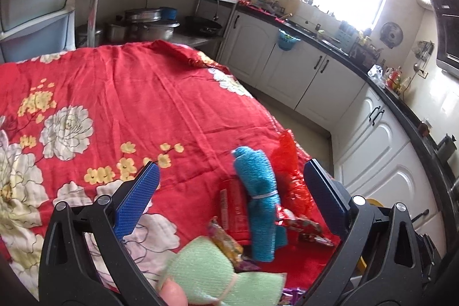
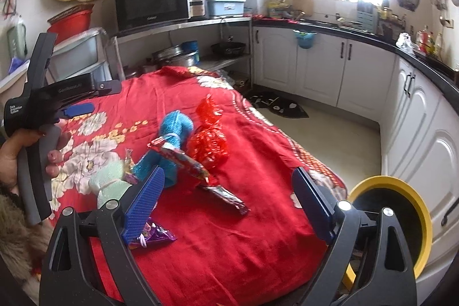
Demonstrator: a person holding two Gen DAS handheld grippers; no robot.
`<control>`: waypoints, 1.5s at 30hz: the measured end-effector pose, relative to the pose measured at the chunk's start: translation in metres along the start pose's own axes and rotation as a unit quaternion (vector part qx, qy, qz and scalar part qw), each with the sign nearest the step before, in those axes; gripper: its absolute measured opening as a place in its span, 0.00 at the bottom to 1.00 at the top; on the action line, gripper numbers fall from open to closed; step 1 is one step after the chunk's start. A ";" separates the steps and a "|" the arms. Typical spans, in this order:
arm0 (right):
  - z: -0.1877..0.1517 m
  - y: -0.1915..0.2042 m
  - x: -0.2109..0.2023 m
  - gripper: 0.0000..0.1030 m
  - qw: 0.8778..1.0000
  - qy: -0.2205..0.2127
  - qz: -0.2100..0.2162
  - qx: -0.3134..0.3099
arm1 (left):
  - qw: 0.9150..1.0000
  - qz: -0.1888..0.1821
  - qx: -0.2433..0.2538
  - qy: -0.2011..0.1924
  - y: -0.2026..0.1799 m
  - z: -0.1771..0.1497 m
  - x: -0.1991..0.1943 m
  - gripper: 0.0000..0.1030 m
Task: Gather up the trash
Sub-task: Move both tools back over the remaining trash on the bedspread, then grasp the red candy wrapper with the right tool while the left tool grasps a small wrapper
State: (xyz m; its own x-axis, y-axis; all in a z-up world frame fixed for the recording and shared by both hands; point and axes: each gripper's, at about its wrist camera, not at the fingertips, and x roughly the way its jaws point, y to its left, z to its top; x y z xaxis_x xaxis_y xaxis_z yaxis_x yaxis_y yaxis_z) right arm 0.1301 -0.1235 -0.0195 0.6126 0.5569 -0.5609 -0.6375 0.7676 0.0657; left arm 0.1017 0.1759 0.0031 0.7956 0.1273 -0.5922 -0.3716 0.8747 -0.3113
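On the red flowered tablecloth (image 2: 243,234) lies a heap of trash: a crumpled red cellophane wrapper (image 2: 210,144), long snack wrappers (image 2: 183,158) (image 2: 226,195), a purple wrapper (image 2: 155,234) and a small candy wrapper (image 1: 226,241). A rolled blue cloth (image 1: 262,205) and a rolled green cloth (image 1: 218,274) lie among them. My left gripper (image 1: 232,177) is open and empty above the heap; it also shows in the right wrist view (image 2: 77,109). My right gripper (image 2: 229,179) is open and empty over the wrappers.
A yellow-rimmed bin (image 2: 396,222) stands on the floor at the table's right edge. White kitchen cabinets (image 2: 416,134) with a black counter run along the right. A microwave (image 2: 152,2) and pots sit on a steel shelf behind the table.
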 end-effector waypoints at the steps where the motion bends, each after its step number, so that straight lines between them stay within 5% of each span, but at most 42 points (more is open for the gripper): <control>1: 0.000 0.002 0.003 0.85 1.000 0.002 0.002 -0.003 | 1.000 0.002 -0.001 0.004 0.003 -0.001 0.002 0.90; 16: -0.001 0.021 0.065 0.81 0.997 0.058 0.028 -0.042 | 0.992 -0.034 -0.044 0.115 0.029 -0.027 0.052 0.89; 23: 0.000 0.019 0.091 0.75 0.995 0.080 0.028 -0.050 | 0.988 -0.041 -0.043 0.141 0.025 -0.035 0.064 0.78; 32: 0.004 0.015 0.117 0.53 0.992 0.108 0.050 -0.043 | 0.979 -0.064 -0.068 0.183 0.031 -0.046 0.080 0.57; 39: 0.003 0.023 0.118 0.25 0.990 0.114 0.070 -0.044 | 0.979 -0.067 -0.062 0.184 0.028 -0.047 0.077 0.22; 45: 0.001 0.026 0.113 0.16 0.990 0.109 0.078 -0.040 | 0.980 -0.063 -0.050 0.183 0.026 -0.048 0.073 0.12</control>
State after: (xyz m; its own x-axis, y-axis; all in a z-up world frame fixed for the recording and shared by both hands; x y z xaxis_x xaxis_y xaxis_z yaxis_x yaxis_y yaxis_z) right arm 0.1837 -0.0401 -0.0801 0.3934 0.5787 -0.7144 -0.7572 0.6447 0.1053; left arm 0.1273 0.1858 -0.0839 0.6210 -0.1714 -0.7648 -0.3407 0.8198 -0.4603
